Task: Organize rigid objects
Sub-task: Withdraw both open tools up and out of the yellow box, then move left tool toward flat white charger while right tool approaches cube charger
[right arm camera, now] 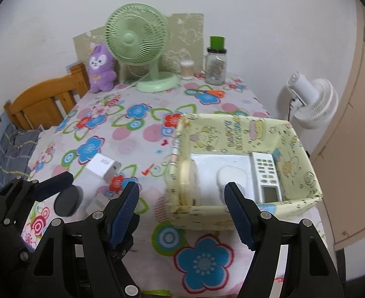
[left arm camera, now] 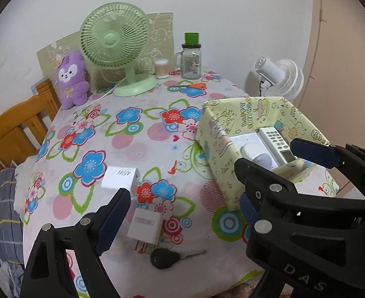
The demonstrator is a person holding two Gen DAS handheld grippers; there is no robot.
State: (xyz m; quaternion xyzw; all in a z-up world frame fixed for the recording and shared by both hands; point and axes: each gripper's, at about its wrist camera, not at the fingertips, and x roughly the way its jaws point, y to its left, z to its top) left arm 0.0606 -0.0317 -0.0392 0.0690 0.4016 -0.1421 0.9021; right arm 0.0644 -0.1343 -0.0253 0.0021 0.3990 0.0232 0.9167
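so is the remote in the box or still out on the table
In. The remote lies flat on the floor of the yellow box, beside its right wall.

Floral table (left arm camera: 142,146) (chargers (left arm camera: 121,177), key (left arm camera: 166,258), box (left arm camera: 234,173))

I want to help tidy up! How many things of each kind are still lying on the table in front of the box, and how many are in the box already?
Chargers on the table: 2
Car keys on the table: 1
Remotes in the box: 1
Round white things in the box: 2
Total: 6
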